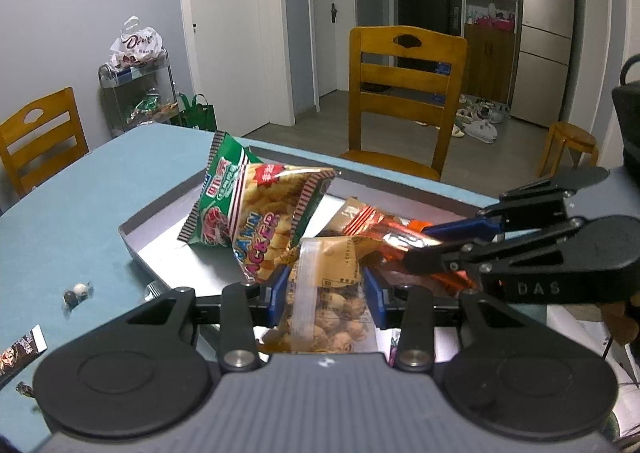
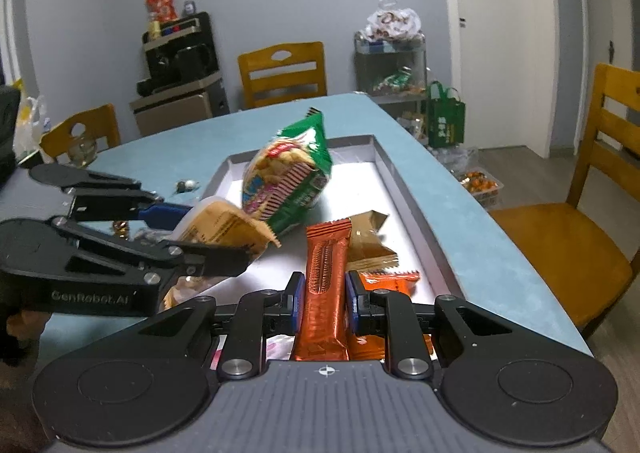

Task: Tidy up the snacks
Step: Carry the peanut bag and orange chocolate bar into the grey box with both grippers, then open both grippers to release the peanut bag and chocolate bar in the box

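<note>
2 tools loaded over the tray
Left tool grips the nut pouch, right tool clamps the orange bar; lower each flat into the tray, clear of the cracker bags.

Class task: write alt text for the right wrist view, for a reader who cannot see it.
The right gripper is shut on an orange snack bar above a grey tray on a blue table. The left gripper holds a tan snack pouch beside a green cracker bag.
</note>
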Tool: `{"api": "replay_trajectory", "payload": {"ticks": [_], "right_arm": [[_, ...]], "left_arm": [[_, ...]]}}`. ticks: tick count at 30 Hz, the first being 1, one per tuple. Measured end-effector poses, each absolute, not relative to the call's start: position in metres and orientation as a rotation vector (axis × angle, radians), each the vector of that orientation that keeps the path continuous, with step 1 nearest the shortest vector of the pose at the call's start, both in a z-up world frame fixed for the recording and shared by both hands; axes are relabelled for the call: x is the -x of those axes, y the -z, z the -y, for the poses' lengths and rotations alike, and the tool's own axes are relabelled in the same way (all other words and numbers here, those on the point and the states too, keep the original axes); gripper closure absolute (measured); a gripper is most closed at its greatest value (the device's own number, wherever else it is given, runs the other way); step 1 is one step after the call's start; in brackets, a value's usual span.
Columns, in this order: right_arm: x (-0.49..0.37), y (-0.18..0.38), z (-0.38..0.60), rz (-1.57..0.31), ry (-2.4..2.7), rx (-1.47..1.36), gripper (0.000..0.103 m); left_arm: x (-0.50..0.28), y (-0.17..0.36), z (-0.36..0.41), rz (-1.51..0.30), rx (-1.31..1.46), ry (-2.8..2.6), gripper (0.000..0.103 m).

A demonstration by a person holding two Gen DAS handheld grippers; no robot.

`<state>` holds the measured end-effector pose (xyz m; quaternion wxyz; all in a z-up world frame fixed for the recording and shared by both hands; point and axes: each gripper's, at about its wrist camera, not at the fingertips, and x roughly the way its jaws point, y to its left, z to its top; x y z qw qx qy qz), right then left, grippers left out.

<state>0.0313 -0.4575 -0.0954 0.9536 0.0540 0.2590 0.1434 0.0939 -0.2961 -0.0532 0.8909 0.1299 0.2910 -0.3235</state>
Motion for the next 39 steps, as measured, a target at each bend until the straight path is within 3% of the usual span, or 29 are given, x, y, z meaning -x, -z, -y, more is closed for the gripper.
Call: {"api": "replay_trajectory", "payload": {"ticks": [9, 11, 13, 16, 21, 26, 39], "right_arm": [[-0.032, 0.097, 0.460, -0.535, -0.286, -0.125, 0.075], [-0.032, 0.095, 0.460, -0.530, -0.281, -0.128, 0.068], [-0.031, 0.093, 0.461, -0.517, -0.273, -0.138, 0.058], [-0.030, 0.090, 0.460, -0.502, -0.267, -0.137, 0.056], [-0.028, 0.086, 0.457, -0.492, -0.259, -0.134, 0.042], [-0.025, 0.080, 0.452, -0.470, -0.251, -0.133, 0.026], [-0.025, 0.060, 0.410, -0.439, -0.310, -0.112, 0.017]], "left_arm": [[-0.096, 0.063, 0.299, -0.651, -0.258, 0.695, 0.064], [-0.096, 0.061, 0.297, -0.640, -0.252, 0.687, 0.059], [-0.096, 0.057, 0.293, -0.624, -0.237, 0.683, 0.042], [-0.095, 0.053, 0.287, -0.606, -0.220, 0.678, 0.037], [-0.092, 0.050, 0.280, -0.601, -0.205, 0.675, 0.023], [-0.086, 0.043, 0.266, -0.581, -0.193, 0.662, 0.019], [-0.077, 0.020, 0.166, -0.522, -0.097, 0.449, 0.013]]}}
